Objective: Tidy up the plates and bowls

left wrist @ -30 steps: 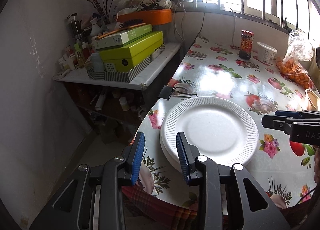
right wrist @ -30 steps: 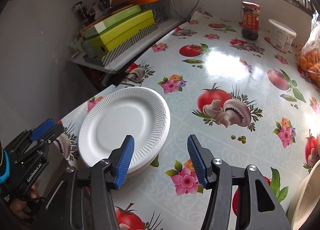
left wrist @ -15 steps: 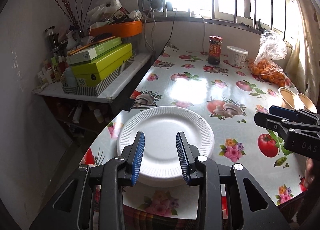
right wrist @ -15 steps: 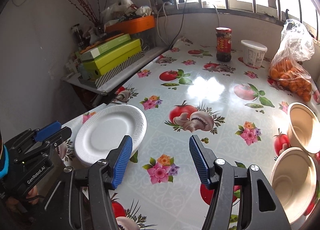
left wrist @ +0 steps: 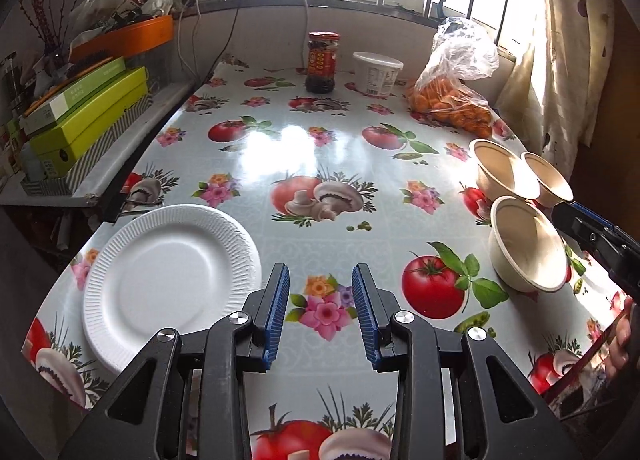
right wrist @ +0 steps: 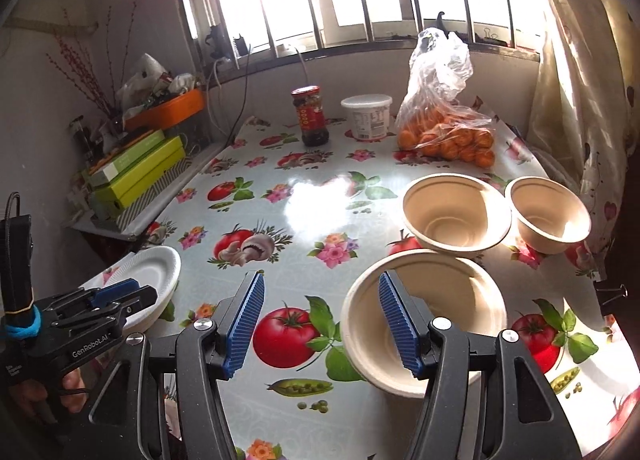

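Note:
A stack of white paper plates (left wrist: 168,280) lies at the table's near left corner, also visible in the right wrist view as plates (right wrist: 156,276). Three beige bowls stand at the right: a near bowl (right wrist: 440,300), a large bowl (right wrist: 456,216) behind it and a smaller bowl (right wrist: 548,220) beside that. My left gripper (left wrist: 319,300) hovers open over the bare cloth just right of the plates, nothing between its fingers. My right gripper (right wrist: 320,300) is open; its right finger (right wrist: 396,324) overlaps the near bowl's left rim in the picture, pads not pressing it.
At the back stand a dark jar (left wrist: 322,62), a white tub (left wrist: 376,72) and a bag of oranges (left wrist: 452,100). A side shelf with green boxes (left wrist: 88,116) runs along the left. A curtain (right wrist: 580,100) hangs at the right. The flowered tablecloth (left wrist: 320,148) covers the table.
Both grippers have swung right, away from the plates toward the bowls, which have come into view. The right jaws stand slightly wider than before.

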A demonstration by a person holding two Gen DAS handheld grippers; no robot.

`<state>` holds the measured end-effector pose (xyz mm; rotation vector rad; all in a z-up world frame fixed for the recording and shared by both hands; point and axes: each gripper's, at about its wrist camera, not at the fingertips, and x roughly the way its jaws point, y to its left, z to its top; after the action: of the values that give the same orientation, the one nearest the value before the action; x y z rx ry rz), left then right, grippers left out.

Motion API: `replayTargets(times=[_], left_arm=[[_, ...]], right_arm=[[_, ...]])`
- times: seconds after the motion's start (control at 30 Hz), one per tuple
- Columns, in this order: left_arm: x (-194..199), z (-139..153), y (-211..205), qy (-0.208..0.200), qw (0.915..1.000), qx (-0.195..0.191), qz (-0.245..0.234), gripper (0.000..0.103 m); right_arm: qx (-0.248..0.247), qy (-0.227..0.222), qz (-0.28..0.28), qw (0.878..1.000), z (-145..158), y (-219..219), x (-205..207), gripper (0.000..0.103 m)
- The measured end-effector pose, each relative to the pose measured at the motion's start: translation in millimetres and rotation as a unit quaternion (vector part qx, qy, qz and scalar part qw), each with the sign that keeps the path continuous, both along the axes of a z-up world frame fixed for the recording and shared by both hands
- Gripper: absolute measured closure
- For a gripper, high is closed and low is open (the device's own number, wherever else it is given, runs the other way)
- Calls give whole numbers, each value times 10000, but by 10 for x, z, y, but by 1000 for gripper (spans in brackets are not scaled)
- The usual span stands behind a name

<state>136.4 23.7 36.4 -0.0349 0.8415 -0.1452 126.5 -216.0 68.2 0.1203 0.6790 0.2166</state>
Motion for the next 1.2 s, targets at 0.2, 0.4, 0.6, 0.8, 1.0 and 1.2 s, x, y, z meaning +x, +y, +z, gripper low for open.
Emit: replayTargets(times=[0.2, 0.4, 0.6, 0.8, 1.0, 1.2], left_arm=[[217, 17, -385, 135, 9985, -295, -440, 69], [434, 103, -741, 166, 9950, -428, -888, 69], [750, 109, -997, 343, 9895, -820, -1137, 69], [982, 46, -1205, 463, 9876, -875, -1216, 69], [1211, 12, -1316, 591, 9858, -1016, -1201, 69], [1392, 31, -1466, 569, 9853, -985, -1278, 69]], right_arm=[[176, 147, -540, 9983, -37, -573, 27, 43], [145, 254, -715, 9970, -132, -867, 212, 43], [275, 524, -796, 9951, -264, -1065, 464, 43], [224, 596, -709, 9955, -302, -1165, 661, 54], [422, 675, -688, 9945, -333, -1316, 852, 63], [500, 808, -618, 9936, -417, -1397, 995, 73]])
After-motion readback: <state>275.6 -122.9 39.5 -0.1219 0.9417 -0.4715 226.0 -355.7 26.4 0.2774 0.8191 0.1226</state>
